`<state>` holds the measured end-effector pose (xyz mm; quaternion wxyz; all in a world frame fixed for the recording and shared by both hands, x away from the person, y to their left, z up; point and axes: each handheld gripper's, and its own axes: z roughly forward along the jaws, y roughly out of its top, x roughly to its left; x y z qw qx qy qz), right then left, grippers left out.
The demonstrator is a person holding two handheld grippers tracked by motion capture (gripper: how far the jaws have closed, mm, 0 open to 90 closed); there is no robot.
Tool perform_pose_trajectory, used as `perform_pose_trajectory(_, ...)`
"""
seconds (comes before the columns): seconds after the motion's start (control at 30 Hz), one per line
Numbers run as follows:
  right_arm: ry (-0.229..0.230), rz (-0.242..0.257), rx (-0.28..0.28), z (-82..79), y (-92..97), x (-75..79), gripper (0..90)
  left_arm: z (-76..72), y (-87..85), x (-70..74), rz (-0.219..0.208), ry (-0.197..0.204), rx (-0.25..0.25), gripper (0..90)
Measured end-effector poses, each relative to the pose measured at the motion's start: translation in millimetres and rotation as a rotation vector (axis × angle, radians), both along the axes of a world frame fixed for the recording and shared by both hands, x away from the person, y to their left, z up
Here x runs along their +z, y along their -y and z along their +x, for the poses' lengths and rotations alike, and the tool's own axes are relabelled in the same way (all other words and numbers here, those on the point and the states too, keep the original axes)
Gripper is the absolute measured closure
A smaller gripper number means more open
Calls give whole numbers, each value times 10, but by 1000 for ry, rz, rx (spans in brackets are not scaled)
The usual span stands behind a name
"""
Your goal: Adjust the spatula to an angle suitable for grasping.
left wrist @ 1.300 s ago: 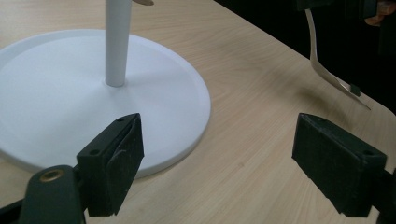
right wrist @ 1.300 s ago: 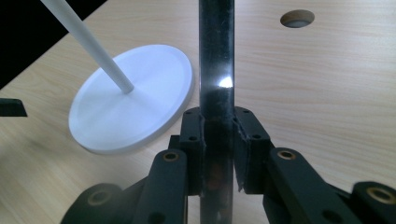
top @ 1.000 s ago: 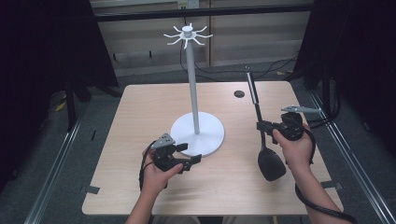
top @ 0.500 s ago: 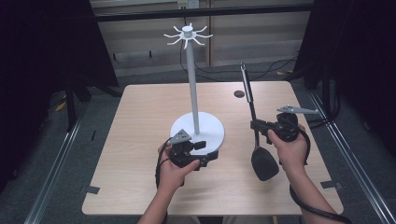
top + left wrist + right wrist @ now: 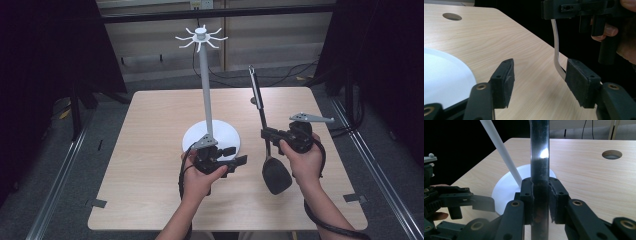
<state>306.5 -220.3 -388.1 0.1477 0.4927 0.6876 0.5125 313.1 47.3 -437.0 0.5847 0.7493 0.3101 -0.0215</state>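
Two grippers converge: right gripper (image 5: 265,134) clamps the upright ladle (image 5: 276,175); left gripper (image 5: 239,155), half-closed and empty, sits just beside it.

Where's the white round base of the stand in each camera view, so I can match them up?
High view: white base at table centre, just beyond the left hand.
Left gripper view: lower left edge, beside the near jaw.
Right gripper view: behind the jaws, left of centre.
Shared landmark: the right gripper, shut on the ladle handle.
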Motion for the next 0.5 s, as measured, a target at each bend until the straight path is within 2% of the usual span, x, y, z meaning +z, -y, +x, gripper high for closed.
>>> perform_pose_trajectory(0.27, 14, 2, 7, -1, -66, 46, 759, 25, 167, 56, -1, -1, 7, 451)
perform_pose_trajectory(0.5, 20, 8, 12, -2, -108, 66, 759, 44, 324, 76, -22, -8, 14, 490)
